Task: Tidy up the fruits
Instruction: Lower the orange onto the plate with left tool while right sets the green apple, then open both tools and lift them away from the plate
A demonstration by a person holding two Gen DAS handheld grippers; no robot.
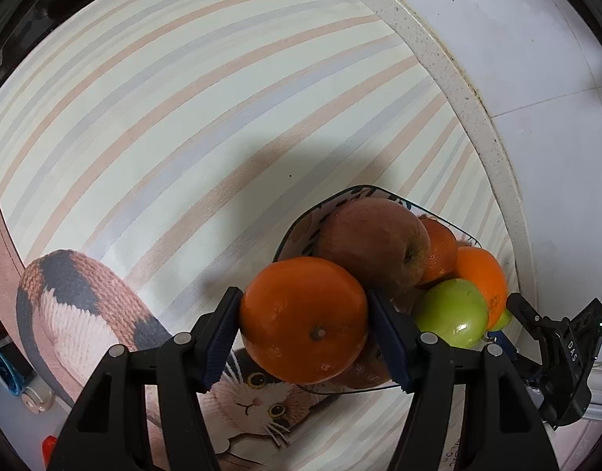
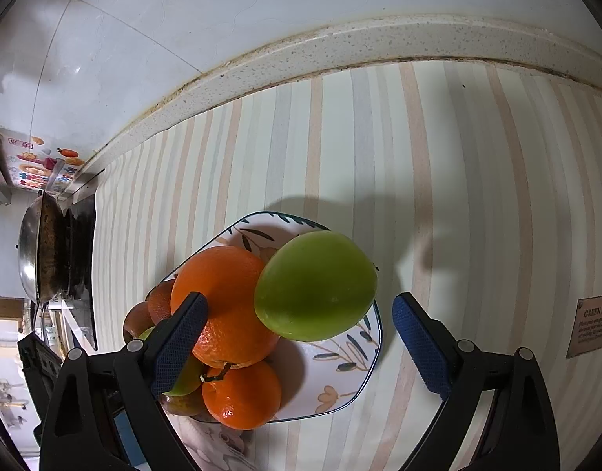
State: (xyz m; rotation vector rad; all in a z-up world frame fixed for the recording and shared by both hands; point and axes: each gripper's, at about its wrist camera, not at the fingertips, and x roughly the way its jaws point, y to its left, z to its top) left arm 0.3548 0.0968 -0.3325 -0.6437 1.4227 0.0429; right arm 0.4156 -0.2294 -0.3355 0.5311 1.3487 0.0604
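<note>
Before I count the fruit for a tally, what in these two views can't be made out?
- Left wrist view: the orange held in the left hand-held gripper covers the plate's near side.
- Left wrist view: a second green fruit is a sliver behind the green apple.
- Right wrist view: fruit low in the pile sits behind the right hand-held gripper's left finger.
- Right wrist view: the brown sign's small print is too small to read.
</note>
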